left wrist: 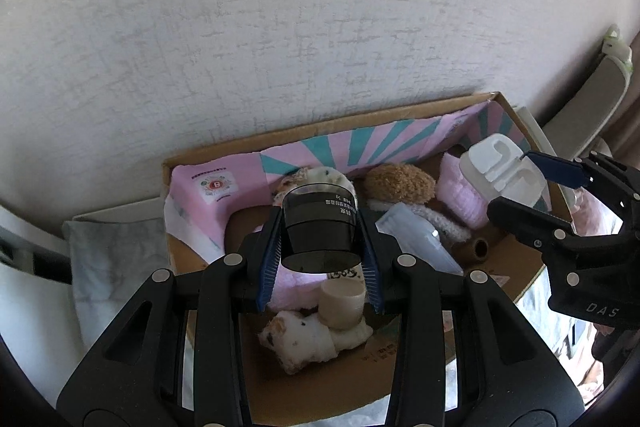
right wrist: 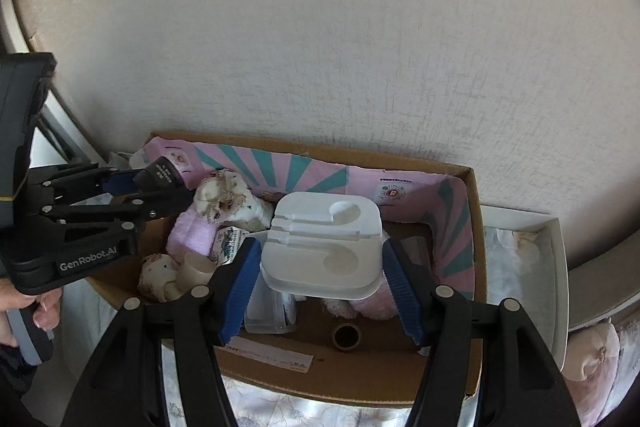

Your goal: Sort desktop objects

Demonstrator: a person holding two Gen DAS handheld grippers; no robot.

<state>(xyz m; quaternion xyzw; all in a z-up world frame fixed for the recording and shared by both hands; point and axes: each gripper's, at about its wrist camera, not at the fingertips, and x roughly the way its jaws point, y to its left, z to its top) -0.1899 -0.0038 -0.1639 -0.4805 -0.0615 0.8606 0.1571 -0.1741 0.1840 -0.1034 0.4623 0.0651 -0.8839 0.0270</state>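
Note:
Blue pads of my left gripper [left wrist: 319, 217] are shut on a black round jar [left wrist: 318, 239] with white print, held over the left part of an open cardboard box [left wrist: 516, 267]. In the right wrist view this left gripper [right wrist: 160, 183] and the jar [right wrist: 162, 169] hang over the box's left end. My right gripper [right wrist: 320, 251] is shut on a white moulded tray [right wrist: 320, 227], with a pad on each side, above the middle of the box [right wrist: 360, 363]. From the left wrist view the right gripper [left wrist: 516, 183] and tray [left wrist: 500, 167] are at the box's right end.
The box is lined with pink and teal paper [left wrist: 360, 147] and holds plush toys [left wrist: 304, 339], a beige cup [left wrist: 344, 307], a clear packet [left wrist: 416, 235] and a cardboard tube [right wrist: 346, 337]. A white box [right wrist: 556, 267] stands to its right. A wall rises close behind. A hand [right wrist: 44, 311] holds the left gripper.

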